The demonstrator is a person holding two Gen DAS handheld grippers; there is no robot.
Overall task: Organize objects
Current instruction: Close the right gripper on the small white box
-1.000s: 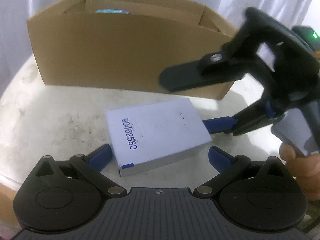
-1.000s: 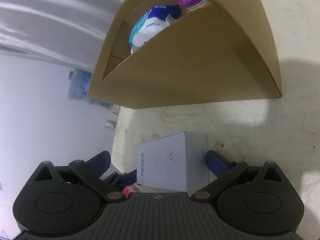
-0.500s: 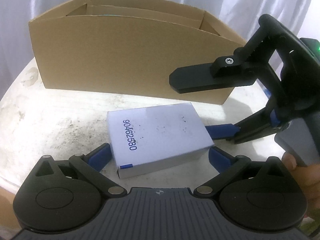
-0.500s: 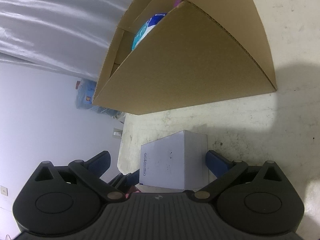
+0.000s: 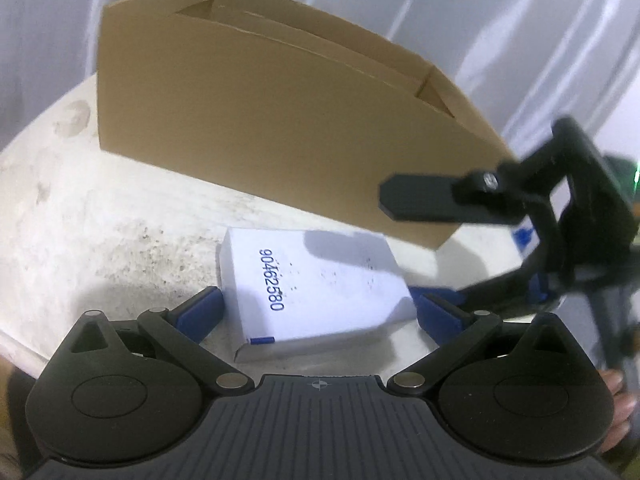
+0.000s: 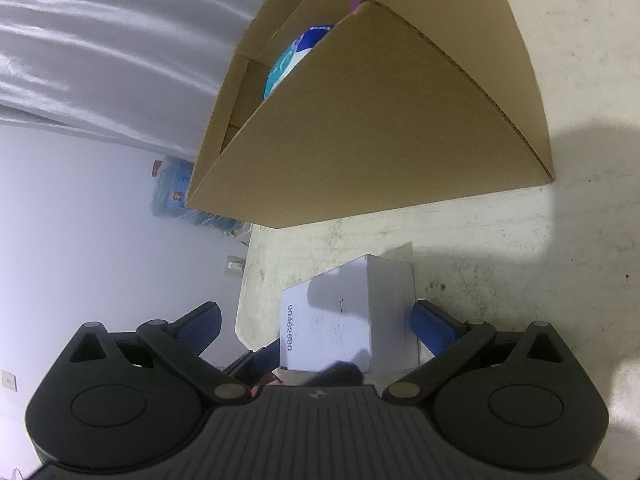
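The white box (image 5: 316, 284) lies flat on the pale, speckled tabletop (image 5: 100, 216), just in front of the open cardboard carton (image 5: 256, 128) and near the table's edge. It has the number 90462580 printed in blue along its top. It looks like thin folded card, light, with smooth faces that could slip, and walls that would probably dent under a hard squeeze. The safest hold, I would guess, is across its 2 long side walls, low down, where the folded edges make it stiffest.

The left gripper (image 5: 316, 314) comes at it from the near end. Its 2 blue pads are spread about as wide as the box itself: the left pad (image 5: 200, 312) sits touching or just beside the box's near left corner, the right pad (image 5: 438, 314) just off the right corner. Nothing is clamped yet.

The right gripper (image 6: 316, 326) reaches in from the side, turned so one finger rides above the box and the other lies low on the table. In its own view the jaws stand wide apart, with the lower pad (image 6: 434, 326) just beside the box's underside edge and the upper pad (image 6: 198, 322) well clear. It holds nothing either.

Inside the carton a blue and white packet (image 6: 296, 60) shows, so I take the box to be headed there next.
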